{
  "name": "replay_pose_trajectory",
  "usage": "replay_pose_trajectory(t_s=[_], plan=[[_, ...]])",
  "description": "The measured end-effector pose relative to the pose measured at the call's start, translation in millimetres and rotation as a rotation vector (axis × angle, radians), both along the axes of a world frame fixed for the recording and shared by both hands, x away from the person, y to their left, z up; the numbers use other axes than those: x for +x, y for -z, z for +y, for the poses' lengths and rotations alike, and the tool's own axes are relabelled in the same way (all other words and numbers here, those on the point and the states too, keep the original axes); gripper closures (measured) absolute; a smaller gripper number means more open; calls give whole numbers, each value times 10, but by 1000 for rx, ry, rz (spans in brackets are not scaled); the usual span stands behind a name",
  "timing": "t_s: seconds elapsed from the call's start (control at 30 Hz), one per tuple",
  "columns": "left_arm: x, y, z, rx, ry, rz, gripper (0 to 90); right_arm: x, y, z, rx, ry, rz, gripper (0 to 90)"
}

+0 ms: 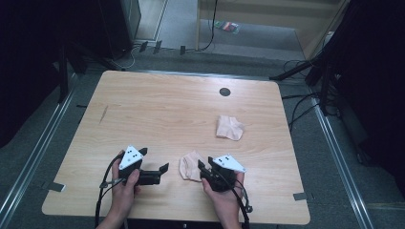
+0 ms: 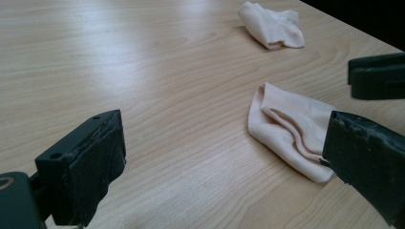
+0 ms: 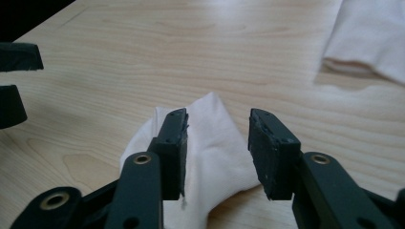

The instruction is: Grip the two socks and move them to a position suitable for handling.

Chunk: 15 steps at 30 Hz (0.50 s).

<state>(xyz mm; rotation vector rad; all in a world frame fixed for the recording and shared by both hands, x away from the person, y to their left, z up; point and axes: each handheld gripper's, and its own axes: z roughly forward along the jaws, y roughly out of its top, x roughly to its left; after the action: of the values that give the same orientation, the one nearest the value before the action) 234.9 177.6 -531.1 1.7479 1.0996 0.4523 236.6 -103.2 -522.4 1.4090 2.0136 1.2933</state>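
Note:
Two pale pink folded socks lie on the wooden table (image 1: 157,109). The near sock (image 1: 190,166) (image 2: 291,129) (image 3: 215,143) rests by the front edge, between the two hands. My right gripper (image 1: 204,165) (image 3: 217,129) stands just right of it, low over the sock, jaws apart, and the cloth lies under and between them without being pinched. My left gripper (image 1: 154,159) (image 2: 224,143) is to the sock's left, jaws wide open and empty, pointing toward it. The far sock (image 1: 229,127) (image 2: 272,24) (image 3: 372,38) lies further back, right of centre.
A small dark round cable hole (image 1: 225,91) sits near the table's back edge. Dark stands and cables (image 1: 305,102) crowd the floor at the right and back. The table's left half is bare wood.

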Motion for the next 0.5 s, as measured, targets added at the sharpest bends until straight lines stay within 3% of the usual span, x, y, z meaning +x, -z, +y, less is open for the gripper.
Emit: replay_pose_trajectory(t_s=[0.03,0.1,0.17,0.2,0.37,0.4,0.5], plan=[[5,7,1,0,-6,5,12,-27,-12,35,2,-67,5,646],[13,15,-2,13,-29,9,62,-54,25,126,-9,-133,27,649],[14,19,-7,18,-38,15,111,-72,71,201,-27,-163,38,646],[15,30,-14,18,-48,20,134,-88,148,307,-62,-191,49,619],[24,52,-27,6,-20,30,141,-90,240,395,-119,-201,75,693],[27,64,-45,-7,-3,42,144,-87,259,391,-135,-186,74,793],[45,85,-93,-29,15,67,147,-86,245,368,-126,-177,75,878]])
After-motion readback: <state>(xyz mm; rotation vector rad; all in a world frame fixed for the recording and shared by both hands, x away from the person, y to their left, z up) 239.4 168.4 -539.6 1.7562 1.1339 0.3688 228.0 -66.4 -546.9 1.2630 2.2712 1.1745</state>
